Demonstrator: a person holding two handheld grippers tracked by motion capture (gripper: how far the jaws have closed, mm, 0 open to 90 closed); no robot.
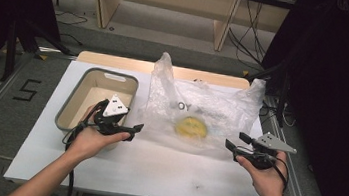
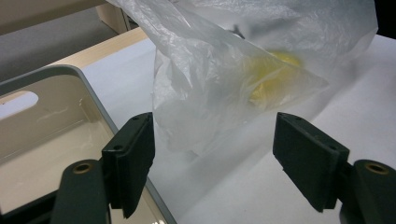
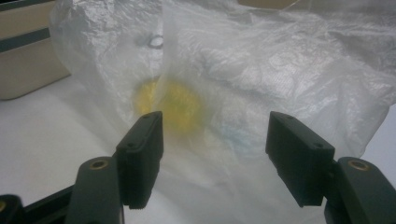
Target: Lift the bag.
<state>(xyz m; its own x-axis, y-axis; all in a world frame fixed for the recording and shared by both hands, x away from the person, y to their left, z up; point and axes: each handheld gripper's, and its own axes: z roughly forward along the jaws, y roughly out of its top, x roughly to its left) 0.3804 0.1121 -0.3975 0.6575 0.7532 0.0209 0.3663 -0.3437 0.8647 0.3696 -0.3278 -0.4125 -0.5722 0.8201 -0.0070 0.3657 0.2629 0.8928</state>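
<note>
A milky-clear bag (image 1: pixel 201 109) with grey lettering veils something yellow (image 1: pixel 191 127); beige tub (image 1: pixel 72 110), white table (image 1: pixel 153 171).

1 plastic bag (image 1: pixel 201 112) w/ 1 yellow item (image 1: pixel 192 127) inside, 1 grey bin (image 1: pixel 78 102), 1 table (image 1: pixel 153 171), 2 grippers: left gripper (image 1: pixel 133 129), right gripper (image 1: pixel 235 141).

bag (image 1: pixel 201 106): thin crinkly translucent plastic | tub (image 1: pixel 74 101): smooth glossy plastic | table (image 1: pixel 153 171): matt white

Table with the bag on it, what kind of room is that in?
Probably a lab or workshop for recording: a white table between dark curtains, cables on the floor, and a taped number beside it.
</note>
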